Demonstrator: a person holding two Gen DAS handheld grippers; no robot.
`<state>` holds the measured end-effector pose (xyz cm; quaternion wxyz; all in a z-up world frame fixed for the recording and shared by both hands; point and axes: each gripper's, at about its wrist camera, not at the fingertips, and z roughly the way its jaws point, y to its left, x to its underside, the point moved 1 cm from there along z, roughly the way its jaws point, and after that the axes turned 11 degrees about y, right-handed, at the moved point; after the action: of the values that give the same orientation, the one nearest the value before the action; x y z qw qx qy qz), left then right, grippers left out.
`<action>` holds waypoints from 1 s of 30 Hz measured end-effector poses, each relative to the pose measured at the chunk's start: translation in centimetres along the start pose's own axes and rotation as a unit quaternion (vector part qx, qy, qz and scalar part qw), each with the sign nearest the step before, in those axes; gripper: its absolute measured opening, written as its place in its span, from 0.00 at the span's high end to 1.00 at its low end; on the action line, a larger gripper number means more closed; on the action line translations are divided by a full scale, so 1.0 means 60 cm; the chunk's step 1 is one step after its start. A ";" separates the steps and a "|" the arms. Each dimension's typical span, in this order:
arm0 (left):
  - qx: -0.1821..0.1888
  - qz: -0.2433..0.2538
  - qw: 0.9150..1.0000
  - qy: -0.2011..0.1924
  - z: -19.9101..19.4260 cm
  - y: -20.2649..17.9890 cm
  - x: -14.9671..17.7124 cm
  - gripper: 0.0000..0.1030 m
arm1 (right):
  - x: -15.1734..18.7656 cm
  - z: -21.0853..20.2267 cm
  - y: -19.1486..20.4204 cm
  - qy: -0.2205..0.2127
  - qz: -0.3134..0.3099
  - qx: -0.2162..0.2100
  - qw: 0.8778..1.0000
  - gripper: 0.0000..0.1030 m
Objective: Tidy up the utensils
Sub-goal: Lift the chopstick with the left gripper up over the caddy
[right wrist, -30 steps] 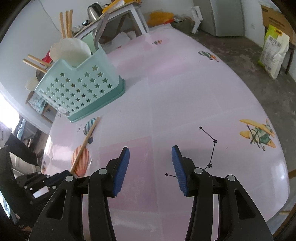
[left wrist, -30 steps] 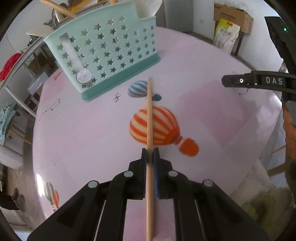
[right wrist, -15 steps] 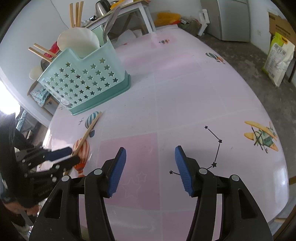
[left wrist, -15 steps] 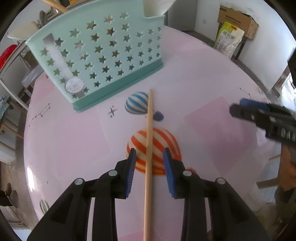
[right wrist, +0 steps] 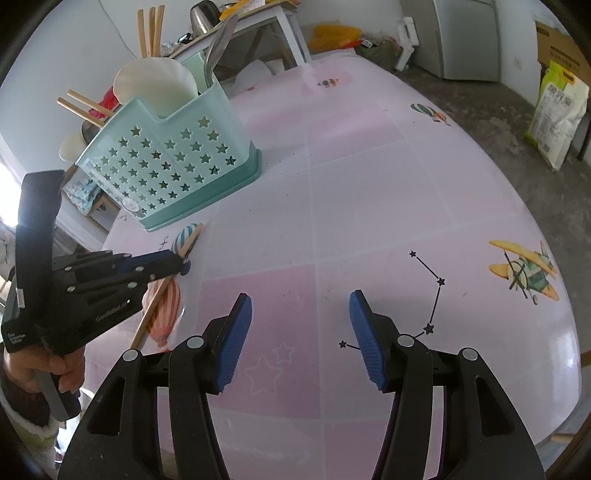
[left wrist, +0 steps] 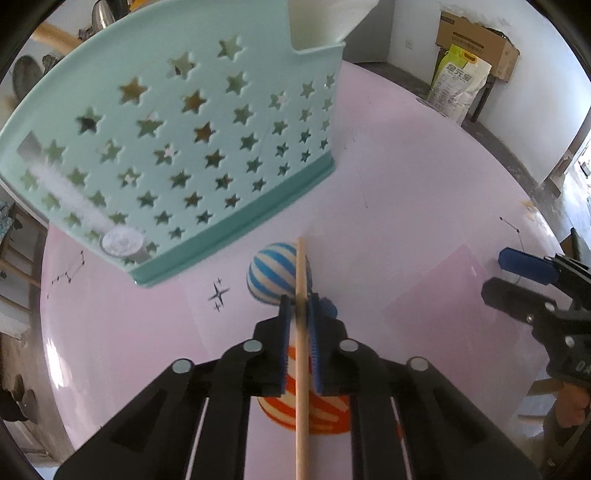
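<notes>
1. The round table under a pale pink printed cloth [right wrist: 369,192] spreads beneath both tools, with nothing lying between the right tool and the cloth.
2. The mint-green plastic utensil caddy with star-shaped cut-outs [left wrist: 177,147] stands ahead of the left gripper [left wrist: 300,314], a little to its left, apart from its tips. It holds wooden chopsticks [right wrist: 149,31], a white ladle and a metal utensil.
3. The right gripper [right wrist: 301,336] has its blue-padded jaws standing well apart with only cloth between them.
4. The left gripper has just been closing, and its blue pads are now clamped on the thin wooden chopstick [left wrist: 302,369].
5. That chopstick runs straight along the line of the left tool: its far tip sticks out just past the pads, over a blue-striped balloon print [left wrist: 273,277], pointing at the caddy's base but short of it; the rest runs back between the black arms. From the right wrist view it slants across the orange balloon print [right wrist: 164,314].
</notes>
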<state>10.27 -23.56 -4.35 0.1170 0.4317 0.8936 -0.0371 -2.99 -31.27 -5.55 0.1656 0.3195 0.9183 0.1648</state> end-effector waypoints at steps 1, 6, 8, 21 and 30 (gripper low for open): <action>-0.002 0.000 1.000 -0.001 0.000 -0.001 -0.002 0.94 | 0.000 0.000 0.000 0.000 0.000 -0.001 1.000 0.48; -0.004 -0.007 1.000 -0.006 0.005 -0.014 -0.017 0.94 | -0.001 0.000 0.000 0.000 0.001 -0.004 1.000 0.48; -0.001 -0.009 1.000 -0.010 0.002 -0.015 -0.012 0.94 | -0.001 0.000 0.000 0.000 0.001 -0.005 1.000 0.48; 0.036 -0.039 0.993 -0.106 -0.119 0.033 0.039 0.94 | -0.002 0.000 -0.001 0.000 0.001 -0.005 1.000 0.48; 0.048 -0.093 0.972 -0.212 -0.228 0.082 0.085 0.94 | 0.000 -0.005 -0.007 0.001 0.000 -0.008 1.000 0.48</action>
<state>8.62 -14.29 7.83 0.2793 0.3339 0.8818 -0.1814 -3.31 -31.63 -5.45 0.1675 0.3185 0.9169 0.1725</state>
